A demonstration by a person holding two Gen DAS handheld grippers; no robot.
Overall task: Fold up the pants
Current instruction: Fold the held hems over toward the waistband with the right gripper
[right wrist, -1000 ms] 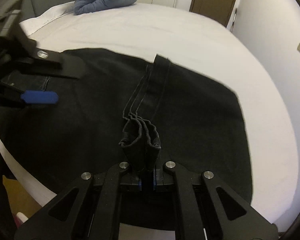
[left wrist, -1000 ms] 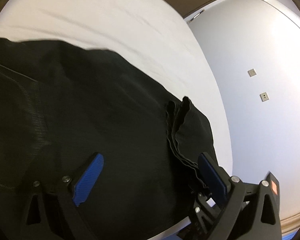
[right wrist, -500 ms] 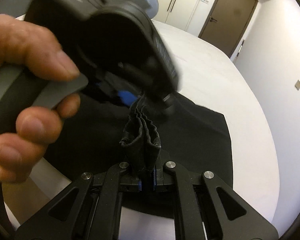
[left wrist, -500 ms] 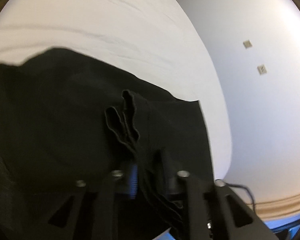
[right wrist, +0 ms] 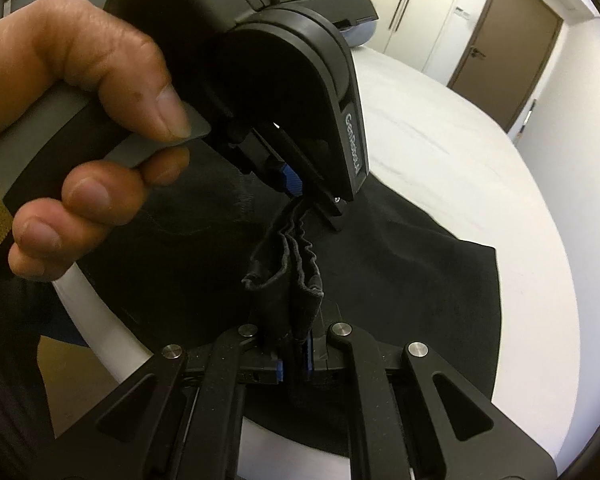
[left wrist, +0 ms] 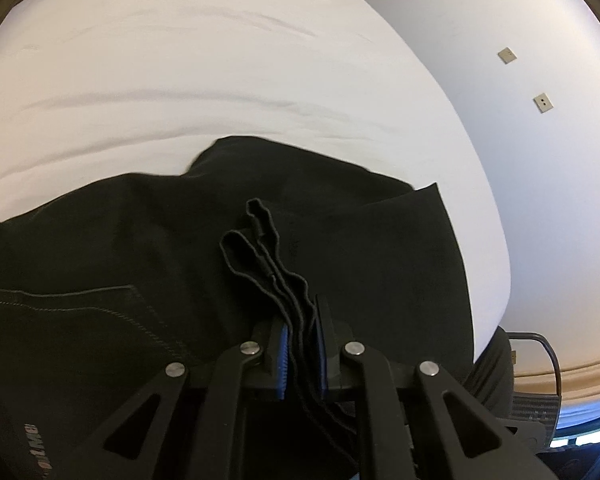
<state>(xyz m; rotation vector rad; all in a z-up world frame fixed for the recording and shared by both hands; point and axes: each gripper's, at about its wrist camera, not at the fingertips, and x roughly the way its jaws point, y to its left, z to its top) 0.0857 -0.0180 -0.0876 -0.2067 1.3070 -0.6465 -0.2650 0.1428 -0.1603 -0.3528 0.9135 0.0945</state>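
Note:
Black pants (left wrist: 140, 240) lie spread on a white bed (left wrist: 180, 80). In the left wrist view my left gripper (left wrist: 302, 320) has its jaws closing on a bunched stack of hem edges (left wrist: 260, 248), with the blue pads pressing the cloth. My right gripper (right wrist: 296, 344) is shut on the same bunch of black hems (right wrist: 288, 276), nearer its end. The right wrist view shows the left gripper (right wrist: 300, 188) just above, pinching the far part of the bunch, held by a person's hand (right wrist: 80, 120). The pants (right wrist: 400, 280) spread out below both grippers.
The white sheet (right wrist: 460, 152) stretches toward a brown door (right wrist: 512, 40) and closet doors. A white wall with two sockets (left wrist: 542, 103) runs along the bed's right side. A black cable (left wrist: 540, 344) lies on the floor by the bed's corner.
The left gripper went from wide open over the pants to shut on the bunched hems beside the right gripper. Both grippers have lifted the bunch and moved closer together.

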